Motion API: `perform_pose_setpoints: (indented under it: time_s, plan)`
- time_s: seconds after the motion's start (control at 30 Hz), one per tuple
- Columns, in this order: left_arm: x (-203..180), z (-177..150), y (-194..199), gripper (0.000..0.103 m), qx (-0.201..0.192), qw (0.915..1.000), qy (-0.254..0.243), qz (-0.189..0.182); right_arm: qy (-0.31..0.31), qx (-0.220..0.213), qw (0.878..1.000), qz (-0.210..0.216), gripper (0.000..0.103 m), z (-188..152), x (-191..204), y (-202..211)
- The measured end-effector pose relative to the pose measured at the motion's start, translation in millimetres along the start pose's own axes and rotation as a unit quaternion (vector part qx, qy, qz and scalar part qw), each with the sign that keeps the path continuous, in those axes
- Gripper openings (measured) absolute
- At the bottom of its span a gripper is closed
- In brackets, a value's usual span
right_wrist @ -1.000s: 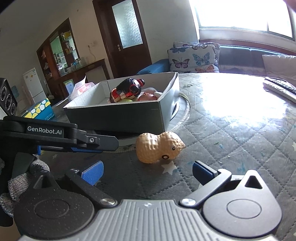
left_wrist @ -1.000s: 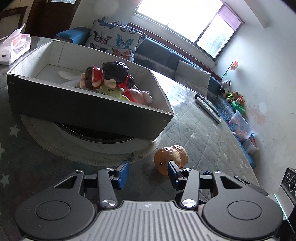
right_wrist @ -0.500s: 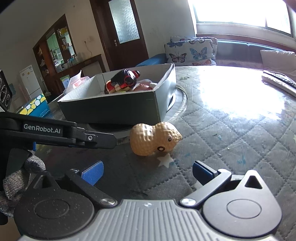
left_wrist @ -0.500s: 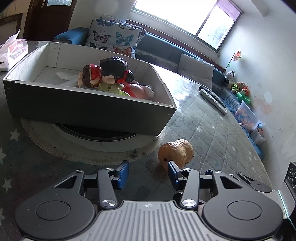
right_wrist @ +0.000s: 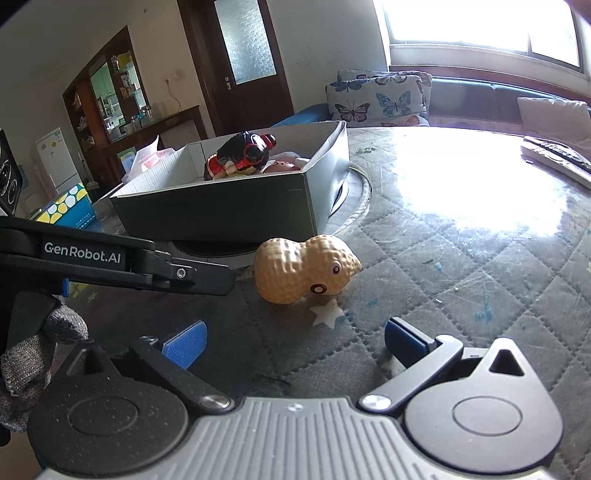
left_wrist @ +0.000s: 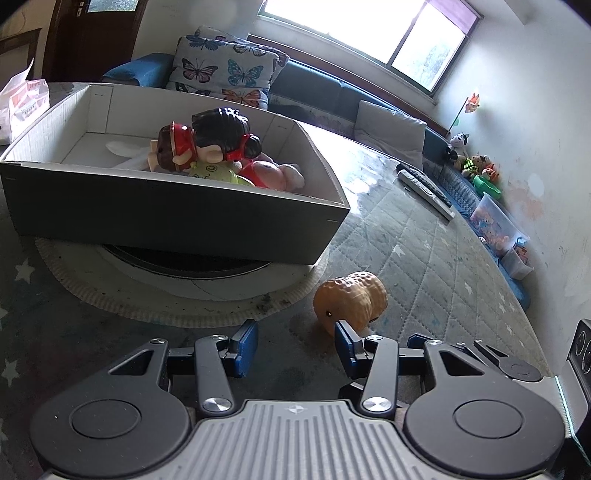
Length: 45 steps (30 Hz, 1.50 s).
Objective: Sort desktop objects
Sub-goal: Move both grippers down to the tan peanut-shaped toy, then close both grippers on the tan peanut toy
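A tan, pitted peanut-shaped rubber toy (right_wrist: 308,268) is left on the quilted tabletop just beside the near corner of the dark grey cardboard box (left_wrist: 177,210), where other toys are already gathered. Both the left gripper (left_wrist: 293,345) and right gripper (right_wrist: 295,341) are held released and empty, the right one lined up on the peanut, likely for pickup

Daylight is admitted through the wide bright window (right_wrist: 480,29); glare is blown out on the quilted grey tablecloth (right_wrist: 480,192). Edges are fisheye-bent, focus is kept sharp.

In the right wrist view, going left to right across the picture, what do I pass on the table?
left gripper reaching in from the left edge → cardboard box with dolls → peanut toy → remote controls at the right edge.
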<state>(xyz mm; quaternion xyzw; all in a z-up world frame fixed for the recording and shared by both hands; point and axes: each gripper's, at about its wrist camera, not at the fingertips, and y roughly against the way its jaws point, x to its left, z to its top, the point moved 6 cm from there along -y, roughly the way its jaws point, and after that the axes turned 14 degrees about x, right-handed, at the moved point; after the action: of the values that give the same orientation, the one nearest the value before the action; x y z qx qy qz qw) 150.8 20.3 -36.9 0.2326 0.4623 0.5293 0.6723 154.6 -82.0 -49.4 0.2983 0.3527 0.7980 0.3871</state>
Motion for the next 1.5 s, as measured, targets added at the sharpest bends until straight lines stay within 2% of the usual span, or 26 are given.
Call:
perform_pose_setpoints:
  time_s: [0.57,0.73,0.97,1.2,1.5]
  plan:
    - [-4.0,3.4,-1.5,0.048,0.003,0.9999,-0.009,-0.007,0.024,0.006,0.999,-0.034,0.103,-0.5,6.0,-6.4]
    - [-1.3,7.2,2.4,0.048,-0.002,0.9999,-0.007,-0.010,0.031,0.008,0.999,-0.032,0.103,3.0,7.3,-8.9]
    - [-4.5,16.2,9.9,0.048,-0.010,0.9994,-0.012,-0.030,0.041,0.008,0.999,-0.035,0.103,13.3,4.2,-16.6]
    - [-17.8,21.6,5.0,0.048,0.002,0.9982,-0.039,-0.045,0.042,0.007,0.999,-0.030,0.103,27.1,1.1,-24.9]
    - [-23.8,27.0,-12.3,0.048,0.027,0.9974,-0.042,-0.051,0.055,0.009,0.998,-0.027,0.103,36.6,0.8,-31.0]
